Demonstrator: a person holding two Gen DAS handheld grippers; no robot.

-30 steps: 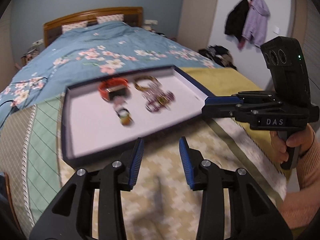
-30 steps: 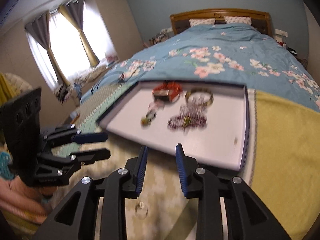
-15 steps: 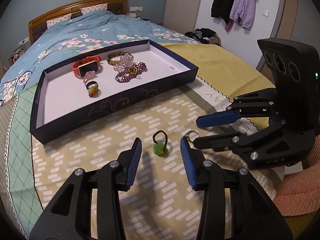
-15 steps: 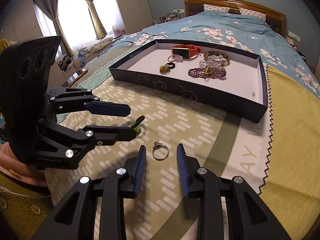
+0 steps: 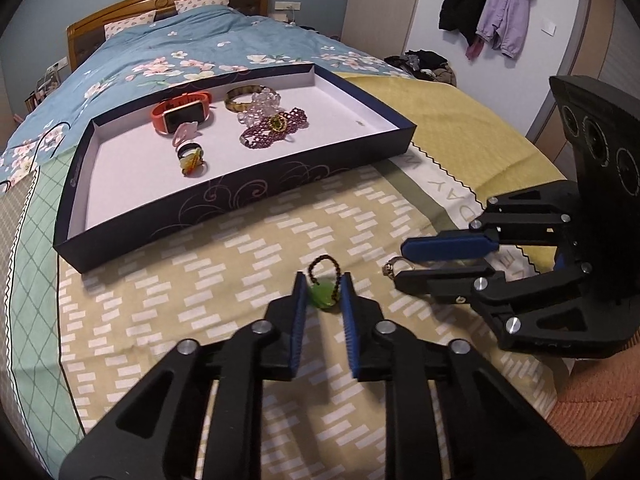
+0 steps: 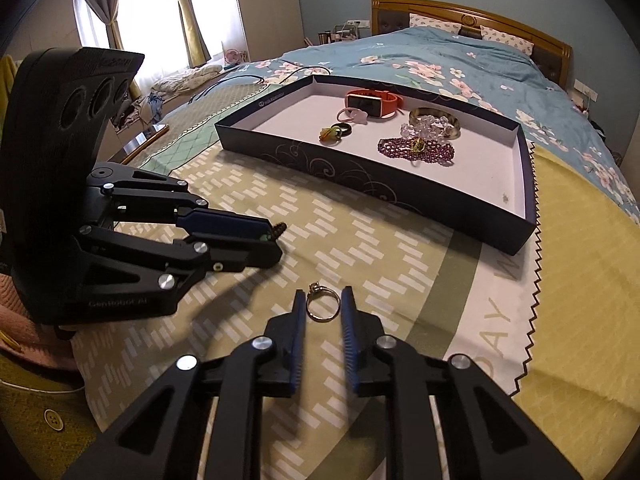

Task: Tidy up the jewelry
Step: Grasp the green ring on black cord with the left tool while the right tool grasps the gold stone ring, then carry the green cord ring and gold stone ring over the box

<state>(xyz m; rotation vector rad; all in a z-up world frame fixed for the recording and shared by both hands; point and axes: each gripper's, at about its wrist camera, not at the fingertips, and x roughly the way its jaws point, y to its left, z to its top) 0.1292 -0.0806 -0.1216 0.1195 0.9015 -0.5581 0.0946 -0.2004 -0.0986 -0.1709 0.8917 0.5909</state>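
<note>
A patterned yellow-green cloth (image 5: 224, 280) covers the near end of a bed (image 6: 420, 52) in a blue-walled bedroom, with curtained windows (image 6: 152, 16) far left. Beyond the grippers a dark shallow box (image 5: 224, 204) holds an orange watch (image 5: 182, 114), purple beads (image 5: 272, 130), a bangle (image 5: 244, 94) and rings. The left gripper (image 5: 324, 296) is closing around a green-stone beaded ring (image 5: 322, 294) lying on the cloth, pads apparently touching it, while the right gripper (image 6: 323, 306) closes around a silver ring (image 6: 322, 307), contact uncertain.
</note>
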